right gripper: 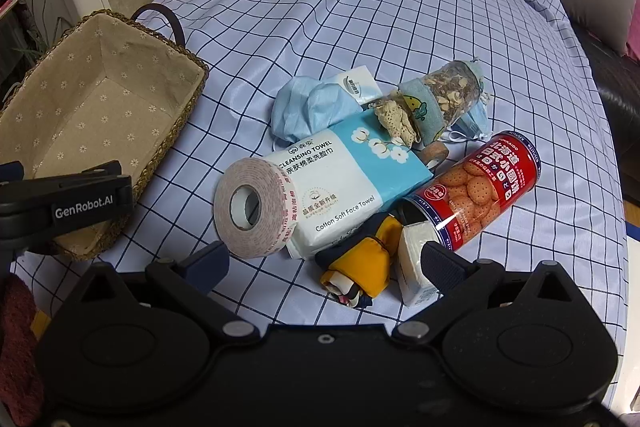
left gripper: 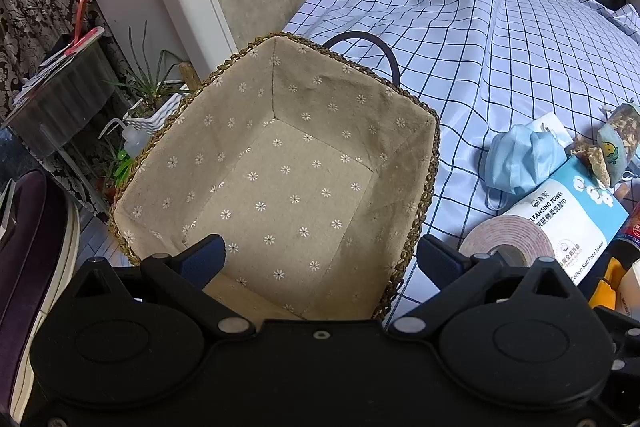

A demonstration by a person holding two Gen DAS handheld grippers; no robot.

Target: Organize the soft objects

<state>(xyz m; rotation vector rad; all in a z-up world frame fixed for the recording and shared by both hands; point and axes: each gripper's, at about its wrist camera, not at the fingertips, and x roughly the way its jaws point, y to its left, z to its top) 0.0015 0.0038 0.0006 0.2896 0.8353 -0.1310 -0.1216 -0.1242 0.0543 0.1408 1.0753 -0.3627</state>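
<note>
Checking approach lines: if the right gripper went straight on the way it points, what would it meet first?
Probably the yellow and navy cloth bundle, lying between the open fingers of the right gripper; the tissue pack sits close by its right finger. Depth is unclear.

light: soft, even, rather dim indoors | shadows: faint under the tape roll (right gripper: 256, 207) | glare: small streak on the biscuit can (right gripper: 476, 191) (near its open end) | distortion: strong fisheye bending of the checked cloth (right gripper: 360, 7) toward edges | focus: sharp, no motion blur
</note>
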